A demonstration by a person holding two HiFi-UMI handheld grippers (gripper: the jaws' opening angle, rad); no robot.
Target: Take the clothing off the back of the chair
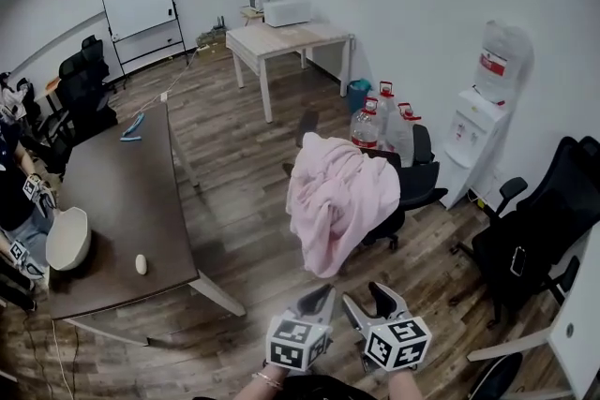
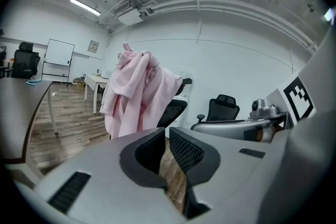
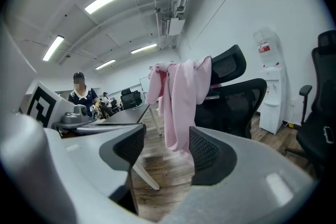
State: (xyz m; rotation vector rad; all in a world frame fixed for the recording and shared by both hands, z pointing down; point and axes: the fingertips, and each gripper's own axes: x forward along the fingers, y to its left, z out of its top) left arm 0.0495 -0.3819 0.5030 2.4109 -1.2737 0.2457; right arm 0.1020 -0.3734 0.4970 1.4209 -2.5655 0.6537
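- Pink garment (image 1: 336,192) is draped over the back of a black office chair (image 1: 419,185). It is bunched at the top and hangs down past the seat on the side facing the camera.
- The chair stands on the wood floor, near the water bottles (image 1: 380,122) and the white dispenser (image 1: 473,140) by the wall.
- Left gripper (image 1: 322,295): low in the head view, aimed towards the garment and well apart from it. Jaws are closed together with nothing held.
- Right gripper (image 1: 367,297): just beside the left one. Jaws are partly open and empty. The garment shows through the gap but is not touched.
- Dark table (image 1: 112,201) is off to the left.
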